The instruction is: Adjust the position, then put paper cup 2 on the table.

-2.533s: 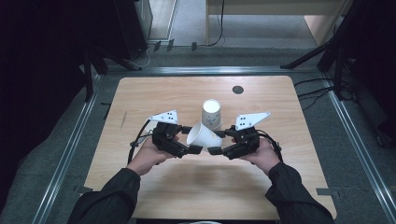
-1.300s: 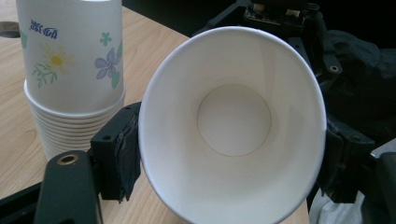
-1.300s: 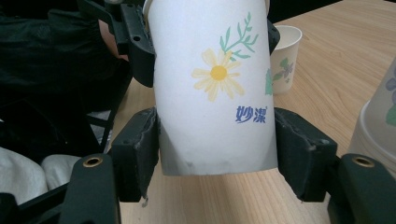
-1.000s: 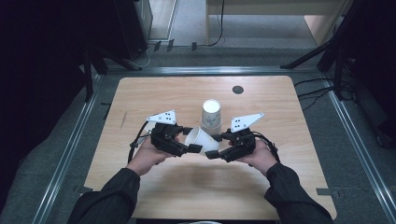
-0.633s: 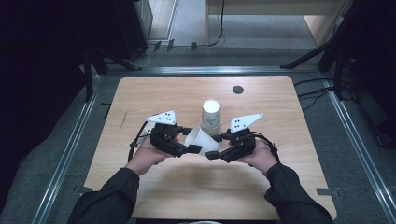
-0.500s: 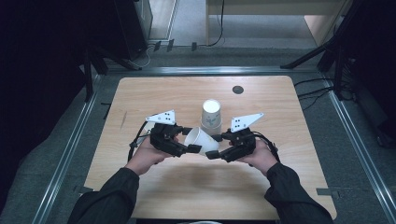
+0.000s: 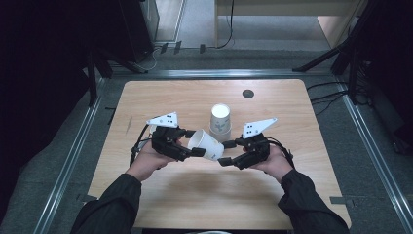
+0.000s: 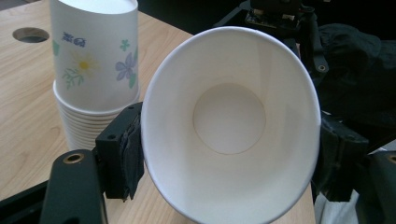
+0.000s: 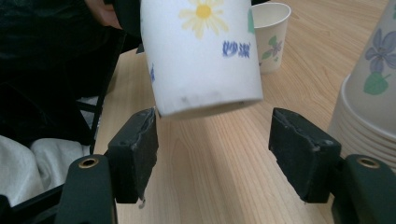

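A white paper cup (image 7: 205, 145) with flower prints lies on its side in the air between both grippers. My left gripper (image 7: 195, 144) is shut on it near the rim. In the left gripper view the cup's mouth (image 8: 229, 121) faces the camera, squeezed oval between the pads (image 8: 126, 154). My right gripper (image 7: 226, 152) is open at the cup's base. In the right gripper view the base (image 9: 205, 60) hangs just above the spread jaws of that gripper (image 9: 215, 154), without touching them. A stack of upside-down cups (image 7: 220, 122) stands just behind.
The stack (image 8: 93, 60) is close to the held cup, at the right edge of the right gripper view (image 9: 373, 93). A single upright cup (image 9: 271, 35) stands farther off on the wooden table (image 7: 195, 204). A round hole (image 7: 248, 93) lies near the far edge.
Both grippers and the cup have drifted slightly to the left since the oldest frame. The grip on the cup looks the same.
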A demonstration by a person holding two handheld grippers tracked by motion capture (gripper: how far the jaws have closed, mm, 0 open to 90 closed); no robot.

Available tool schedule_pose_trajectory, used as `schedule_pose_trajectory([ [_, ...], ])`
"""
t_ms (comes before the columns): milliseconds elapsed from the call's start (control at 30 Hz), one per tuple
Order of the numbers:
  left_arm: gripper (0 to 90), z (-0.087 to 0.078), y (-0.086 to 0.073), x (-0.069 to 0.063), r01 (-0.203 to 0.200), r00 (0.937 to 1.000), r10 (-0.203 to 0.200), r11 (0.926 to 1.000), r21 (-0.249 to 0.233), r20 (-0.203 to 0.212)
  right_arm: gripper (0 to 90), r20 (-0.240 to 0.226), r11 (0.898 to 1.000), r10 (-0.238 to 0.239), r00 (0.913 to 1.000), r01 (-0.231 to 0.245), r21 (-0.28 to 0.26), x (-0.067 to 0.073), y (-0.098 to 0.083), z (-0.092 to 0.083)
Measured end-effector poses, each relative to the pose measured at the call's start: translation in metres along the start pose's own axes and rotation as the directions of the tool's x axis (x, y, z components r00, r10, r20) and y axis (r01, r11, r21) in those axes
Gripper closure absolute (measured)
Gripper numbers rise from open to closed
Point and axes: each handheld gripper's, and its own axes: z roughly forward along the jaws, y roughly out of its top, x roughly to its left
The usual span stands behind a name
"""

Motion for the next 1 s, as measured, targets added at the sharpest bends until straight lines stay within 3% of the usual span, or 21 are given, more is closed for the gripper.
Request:
schedule_pose_trajectory([
  [267,24.6,-0.010,0.000,0.002,0.000,0.9995,0.000,0.9999,0.012,-0.031,33.5,0.023,1.000,0.009,0.9997,-0.009,0.000,-0.002,-0.003,-0.005],
  [533,24.6,-0.016,-0.002,0.003,0.003,0.9973,0.002,0.9982,0.061,-0.073,33.6,0.059,1.000,0.017,0.9981,-0.017,0.000,-0.004,-0.007,-0.012],
  [767,24.6,-0.023,-0.004,0.004,0.003,0.9927,0.011,0.9941,0.109,-0.120,33.7,0.112,0.999,0.028,0.9934,-0.030,0.015,-0.006,-0.012,-0.017],
  [1000,24.6,-0.034,-0.010,0.008,0.028,0.9858,-0.004,0.9900,0.139,-0.168,33.6,0.150,0.999,0.042,0.9878,-0.044,0.011,-0.009,-0.014,-0.022],
])
